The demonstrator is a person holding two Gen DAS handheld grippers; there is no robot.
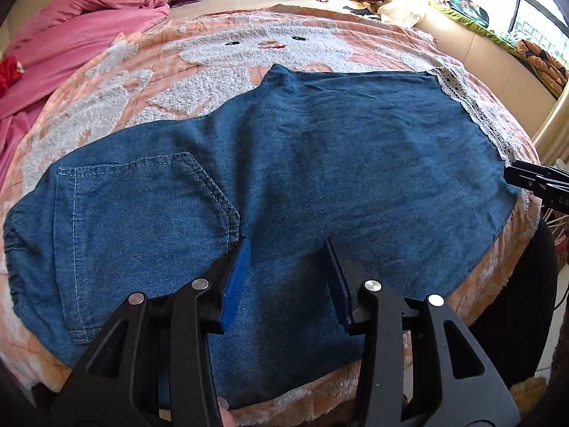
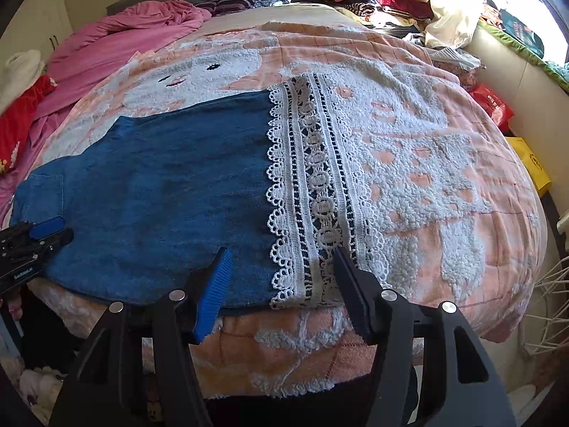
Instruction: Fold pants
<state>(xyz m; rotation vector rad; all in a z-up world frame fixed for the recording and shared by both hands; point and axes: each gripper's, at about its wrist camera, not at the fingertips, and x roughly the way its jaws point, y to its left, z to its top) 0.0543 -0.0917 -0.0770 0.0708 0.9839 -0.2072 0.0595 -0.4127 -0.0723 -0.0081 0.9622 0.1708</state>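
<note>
Left wrist view: we're hovering the left gripper [image 1: 288, 277], jaws part open & empty, over soft denim pants [image 1: 284, 163] lying flat on the fuzzy bedspread [image 1: 199, 85]. Right gripper [image 2: 281, 291], roughly half open, is gripping nothing by the lace hem [image 2: 313, 192]. Next we're prob. pinching near edges to fold

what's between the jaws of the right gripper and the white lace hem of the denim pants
Nothing: in the right wrist view the right gripper hangs open directly over the lace hem of the pants.

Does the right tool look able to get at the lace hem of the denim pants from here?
Probably yes: the right tool is open over the lace hem, which lies flat with nothing on it.
</note>
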